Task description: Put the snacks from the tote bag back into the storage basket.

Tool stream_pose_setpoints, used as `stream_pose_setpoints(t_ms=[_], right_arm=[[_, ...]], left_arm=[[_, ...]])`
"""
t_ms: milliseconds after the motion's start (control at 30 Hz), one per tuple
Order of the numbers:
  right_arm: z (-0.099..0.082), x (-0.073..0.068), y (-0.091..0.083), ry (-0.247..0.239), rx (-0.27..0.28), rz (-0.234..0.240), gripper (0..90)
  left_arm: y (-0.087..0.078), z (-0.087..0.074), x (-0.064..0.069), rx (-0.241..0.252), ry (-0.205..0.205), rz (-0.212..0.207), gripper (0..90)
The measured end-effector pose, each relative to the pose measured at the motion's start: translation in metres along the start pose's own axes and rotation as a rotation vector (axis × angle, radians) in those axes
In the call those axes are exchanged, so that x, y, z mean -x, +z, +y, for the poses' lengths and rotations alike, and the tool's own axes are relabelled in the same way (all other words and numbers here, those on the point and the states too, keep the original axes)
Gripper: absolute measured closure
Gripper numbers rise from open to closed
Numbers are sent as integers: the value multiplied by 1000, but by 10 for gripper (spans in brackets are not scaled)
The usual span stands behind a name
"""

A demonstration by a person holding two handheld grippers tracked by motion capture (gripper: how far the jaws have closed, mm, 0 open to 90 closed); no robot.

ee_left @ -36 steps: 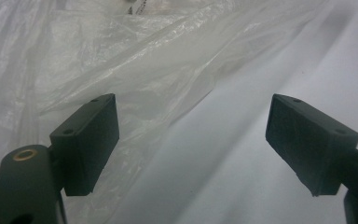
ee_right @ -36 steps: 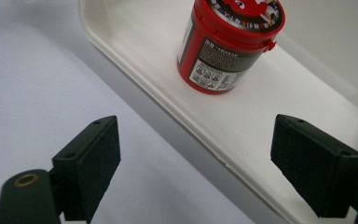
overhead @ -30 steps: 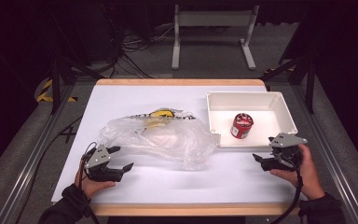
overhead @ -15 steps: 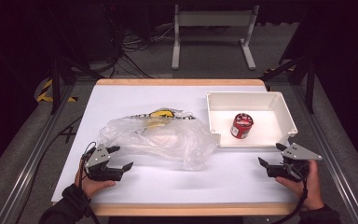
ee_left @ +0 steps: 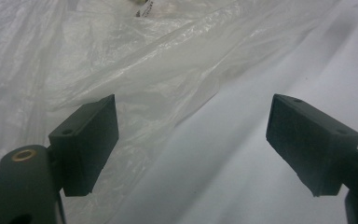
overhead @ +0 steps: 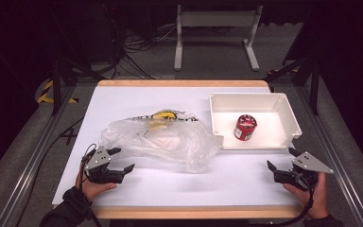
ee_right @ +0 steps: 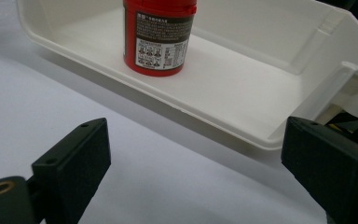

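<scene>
With both your grippers wide and empty, slide the left gripper (overhead: 123,161) gently to the clear bag's (overhead: 163,142) edge and pinch only plastic.

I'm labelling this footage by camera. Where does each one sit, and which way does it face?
High view: above the person's side, facing forward and down on the table; both hands, left claw, right claw.
Left gripper view: rides the left claw, facing the plastic bag; open jaws.
Right gripper view: rides the right claw, facing the white bin and red jar; open jaws.
Shared: high and right views share the jar.
</scene>
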State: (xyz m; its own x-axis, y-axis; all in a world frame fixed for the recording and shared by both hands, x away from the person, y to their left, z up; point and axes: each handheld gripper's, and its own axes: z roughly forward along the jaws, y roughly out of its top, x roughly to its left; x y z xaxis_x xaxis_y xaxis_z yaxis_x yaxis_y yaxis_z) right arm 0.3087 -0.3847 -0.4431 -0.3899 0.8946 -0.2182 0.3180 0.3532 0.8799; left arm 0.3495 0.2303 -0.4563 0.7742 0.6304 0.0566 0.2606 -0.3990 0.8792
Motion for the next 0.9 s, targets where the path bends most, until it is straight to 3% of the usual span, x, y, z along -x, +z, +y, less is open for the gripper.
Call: stream_pose_setpoints(t_ms=[233, 633, 900], right_arm=[[-2, 4, -3, 43, 35, -5, 100], [0, 3, 2, 44, -22, -10, 86], [0, 3, 3, 39, -26, -5, 86]], left_arm=[[0, 0, 0, 0, 5, -2, 180], [0, 0, 3, -5, 27, 5, 176], [1, 1, 2, -10, 21, 4, 171]])
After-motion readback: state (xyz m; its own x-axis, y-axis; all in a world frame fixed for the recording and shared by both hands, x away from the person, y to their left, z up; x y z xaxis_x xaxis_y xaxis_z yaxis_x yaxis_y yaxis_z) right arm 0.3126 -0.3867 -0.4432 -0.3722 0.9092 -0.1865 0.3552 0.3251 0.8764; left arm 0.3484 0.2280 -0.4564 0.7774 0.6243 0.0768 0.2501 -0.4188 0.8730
